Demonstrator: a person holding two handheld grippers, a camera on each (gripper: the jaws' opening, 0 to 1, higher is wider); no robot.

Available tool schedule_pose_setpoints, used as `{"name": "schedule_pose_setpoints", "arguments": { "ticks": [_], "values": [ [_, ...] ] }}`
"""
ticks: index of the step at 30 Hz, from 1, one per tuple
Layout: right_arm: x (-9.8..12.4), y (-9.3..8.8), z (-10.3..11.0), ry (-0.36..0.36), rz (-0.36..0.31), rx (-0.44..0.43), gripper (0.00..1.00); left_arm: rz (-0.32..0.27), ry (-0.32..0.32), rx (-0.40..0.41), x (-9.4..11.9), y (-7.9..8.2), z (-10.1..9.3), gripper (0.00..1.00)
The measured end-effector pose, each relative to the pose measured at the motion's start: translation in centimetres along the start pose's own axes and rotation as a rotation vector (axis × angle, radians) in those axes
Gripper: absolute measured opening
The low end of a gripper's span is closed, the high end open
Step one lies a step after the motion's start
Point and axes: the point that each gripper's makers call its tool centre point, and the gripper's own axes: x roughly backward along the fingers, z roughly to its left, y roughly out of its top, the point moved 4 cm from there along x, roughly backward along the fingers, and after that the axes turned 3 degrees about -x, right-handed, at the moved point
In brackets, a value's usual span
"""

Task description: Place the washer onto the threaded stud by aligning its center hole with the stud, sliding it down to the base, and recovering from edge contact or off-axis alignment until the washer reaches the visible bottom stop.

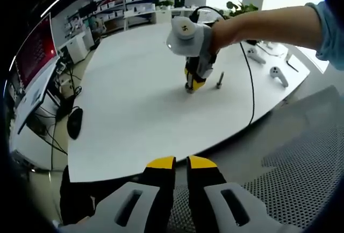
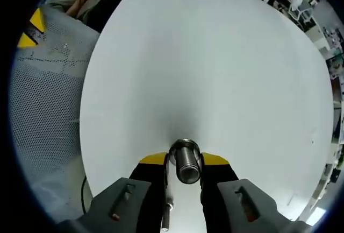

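In the left gripper view my right gripper (image 1: 189,87), held by a person's arm, points down at the white table (image 1: 140,98), its tips at the surface. Just right of it a thin threaded stud (image 1: 220,79) stands upright on a small base. In the right gripper view the right gripper (image 2: 184,163) is shut on the washer (image 2: 186,164), which looks like a thick silvery ring with a ribbed side. A thin metal rod (image 2: 167,211), probably the stud, shows beside the left jaw. My left gripper (image 1: 181,163) hovers off the table's near edge, jaws nearly together with nothing between them.
A black mouse (image 1: 75,121) lies at the table's left edge. Two white controllers (image 1: 278,74) and a black cable (image 1: 250,82) lie at the right. A grey mesh chair (image 1: 301,157) sits below the left gripper. Shelves and a monitor stand beyond the table.
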Motion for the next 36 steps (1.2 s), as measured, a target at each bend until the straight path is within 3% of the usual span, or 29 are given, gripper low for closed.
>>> {"name": "schedule_pose_setpoints", "arguments": {
  "ticks": [19, 24, 34, 36],
  "values": [
    [0.1, -0.1, 0.1, 0.018, 0.030, 0.022, 0.25, -0.001, 0.001, 0.001, 0.0, 0.0, 0.0, 0.06],
    [-0.4, 0.3, 0.2, 0.018, 0.012, 0.025, 0.26, -0.004, 0.001, 0.002, 0.1, 0.0, 0.0, 0.06],
    [-0.7, 0.3, 0.5, 0.020, 0.015, 0.032, 0.24, -0.005, 0.002, 0.002, 0.1, 0.0, 0.0, 0.06],
    [-0.7, 0.5, 0.7, 0.028, -0.010, 0.029, 0.18, -0.006, 0.002, 0.002, 0.1, 0.1, 0.0, 0.06]
  ]
}}
